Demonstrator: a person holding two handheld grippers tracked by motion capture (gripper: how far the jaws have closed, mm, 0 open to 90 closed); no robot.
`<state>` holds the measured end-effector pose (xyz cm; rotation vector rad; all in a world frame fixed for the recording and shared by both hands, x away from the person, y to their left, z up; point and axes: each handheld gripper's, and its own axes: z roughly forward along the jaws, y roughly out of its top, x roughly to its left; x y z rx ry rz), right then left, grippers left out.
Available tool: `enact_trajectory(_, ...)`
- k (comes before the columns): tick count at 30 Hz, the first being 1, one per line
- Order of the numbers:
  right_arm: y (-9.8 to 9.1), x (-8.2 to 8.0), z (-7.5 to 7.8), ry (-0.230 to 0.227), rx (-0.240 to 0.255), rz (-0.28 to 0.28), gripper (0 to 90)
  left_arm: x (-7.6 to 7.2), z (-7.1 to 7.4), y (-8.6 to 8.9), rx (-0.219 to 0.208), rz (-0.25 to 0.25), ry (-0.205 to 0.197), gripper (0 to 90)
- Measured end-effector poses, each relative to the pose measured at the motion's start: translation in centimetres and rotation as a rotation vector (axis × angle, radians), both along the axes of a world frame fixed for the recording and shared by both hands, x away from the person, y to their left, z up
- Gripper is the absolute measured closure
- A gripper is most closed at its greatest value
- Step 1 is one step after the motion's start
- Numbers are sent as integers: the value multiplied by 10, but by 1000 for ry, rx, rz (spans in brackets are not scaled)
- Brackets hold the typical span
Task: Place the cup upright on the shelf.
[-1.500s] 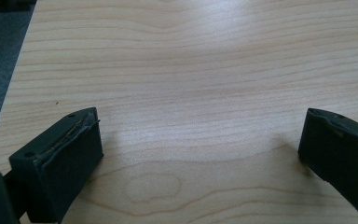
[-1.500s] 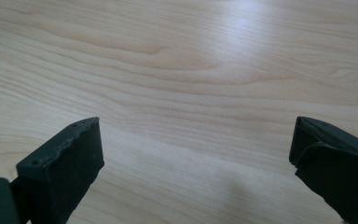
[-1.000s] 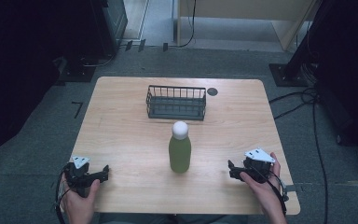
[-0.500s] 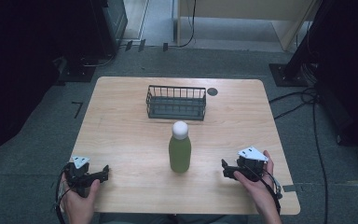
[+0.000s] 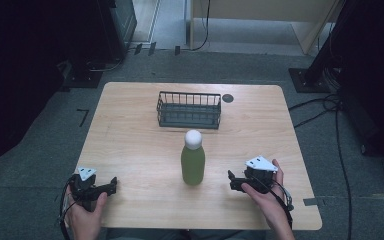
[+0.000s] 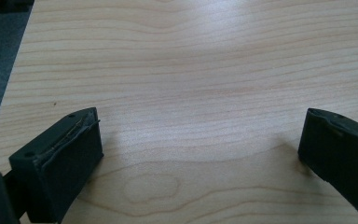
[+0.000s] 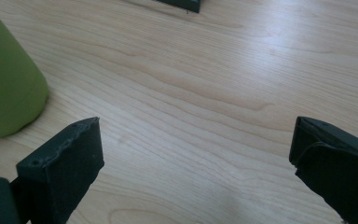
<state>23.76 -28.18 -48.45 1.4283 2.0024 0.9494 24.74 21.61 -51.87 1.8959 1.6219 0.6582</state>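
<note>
A green bottle point(image 5: 193, 164) with a white cap stands upright in the middle of the wooden table point(image 5: 130, 150). Its base shows at the left edge of the right gripper view as the green bottle point(image 7: 4, 79). My right gripper point(image 5: 232, 181) sits low over the table a short way right of the bottle, open and empty; the right gripper point(image 7: 196, 163) has bare wood between its jaws. Near the front left corner my left gripper point(image 5: 113, 184) is open too, and the left gripper point(image 6: 200, 154) holds nothing.
A dark wire basket point(image 5: 189, 109) stands behind the bottle toward the far edge, and its corner point(image 7: 186, 4) peeks in at the top of the right gripper view. A small dark round disc point(image 5: 227, 98) lies in the tabletop to the basket's right. Grey floor surrounds the table.
My right gripper has slid leftward across the table, closing in on the bottle. The left gripper and the bottle have stayed put.
</note>
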Motion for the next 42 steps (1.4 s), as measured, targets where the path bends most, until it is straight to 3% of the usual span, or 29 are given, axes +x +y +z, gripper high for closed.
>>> enact_trajectory(23,42,1,2,8,40,99,25,0,0,0,0,0,0,0)
enact_trajectory(39,61,3,5,15,96,155,27,0,0,0,0,0,0,0)
enact_trajectory(42,62,4,6,9,85,157,27,0,0,0,0,-1,0,0)
